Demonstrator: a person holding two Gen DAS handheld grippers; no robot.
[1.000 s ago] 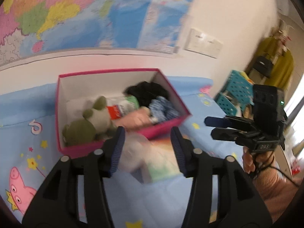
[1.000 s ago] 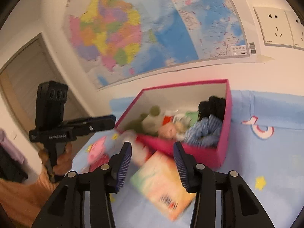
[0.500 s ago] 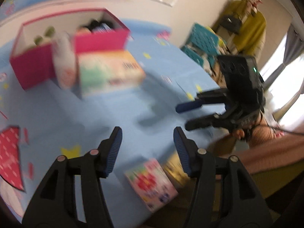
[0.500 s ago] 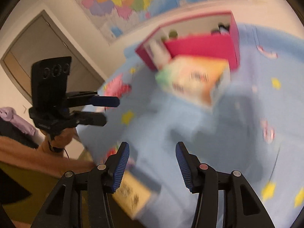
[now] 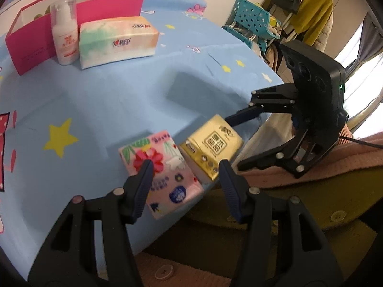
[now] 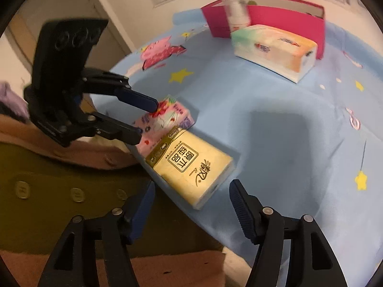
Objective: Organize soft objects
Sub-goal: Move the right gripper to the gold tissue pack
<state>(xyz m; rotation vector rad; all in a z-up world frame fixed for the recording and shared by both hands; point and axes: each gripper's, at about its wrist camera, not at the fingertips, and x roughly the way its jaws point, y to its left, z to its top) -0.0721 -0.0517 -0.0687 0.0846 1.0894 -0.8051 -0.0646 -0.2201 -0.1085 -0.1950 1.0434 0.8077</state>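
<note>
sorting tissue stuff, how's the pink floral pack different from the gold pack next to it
The pink floral pack has a red flower and cartoon prints; the gold pack is plain yellow with a dark boxed label. The pink floral pack lies before the left gripper, the gold pack before the right gripper. Both are small soft tissue packs, side by side at the near edge of the blue sheet.

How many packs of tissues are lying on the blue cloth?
3. A pink pack and a gold pack sit side by side at the near edge; a large pastel pack lies by the pink box. The box may hide more.
</note>
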